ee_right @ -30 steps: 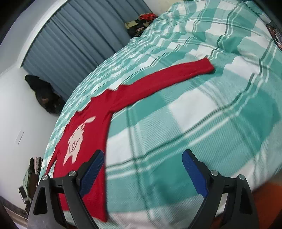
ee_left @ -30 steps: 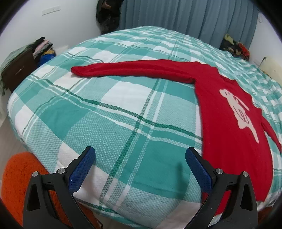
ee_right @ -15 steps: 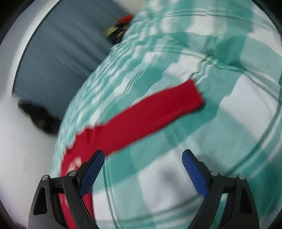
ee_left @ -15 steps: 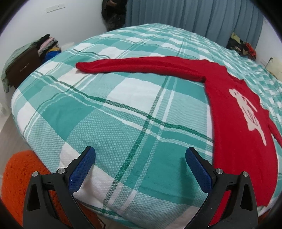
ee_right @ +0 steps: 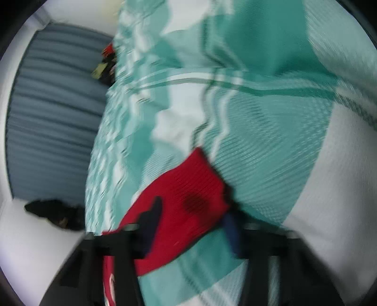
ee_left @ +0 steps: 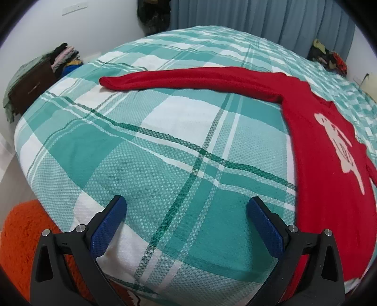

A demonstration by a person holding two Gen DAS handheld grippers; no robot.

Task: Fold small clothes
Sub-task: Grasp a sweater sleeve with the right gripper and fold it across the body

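Here the red sweater (ee_left: 329,169) lies flat on a bed covered by a green-and-white plaid bedspread (ee_left: 165,146). In the left wrist view one sleeve (ee_left: 188,80) stretches leftward across the bedspread, its cuff end fully visible, while the body with a pale printed motif (ee_left: 339,150) runs down the right side and is cut off by the frame edge; the other sleeve shows only as a sliver at the far right. The left gripper (ee_left: 186,214) hovers over the near part of the bedspread with its blue pads (ee_left: 108,226) spread wide and nothing between them. An orange fuzzy object (ee_left: 21,237) is partly hidden behind the gripper body at lower left. Beyond the bed stand a grey-blue curtain (ee_left: 259,21), a dark cabinet heaped with clothes (ee_left: 35,80), and a further pile of clothes (ee_left: 329,56) at the bed's far corner, too small to make out.

The right wrist view is heavily motion-blurred. The right gripper (ee_right: 190,223) sits at a sleeve cuff (ee_right: 188,197) of the sweater, its jaws closing with the red knit between them; whether the pads already press the fabric cannot be told through the blur. The gripper fingers (ee_right: 153,219) appear only as dark smears, and the rest of the sweater drops out of frame at the bottom.
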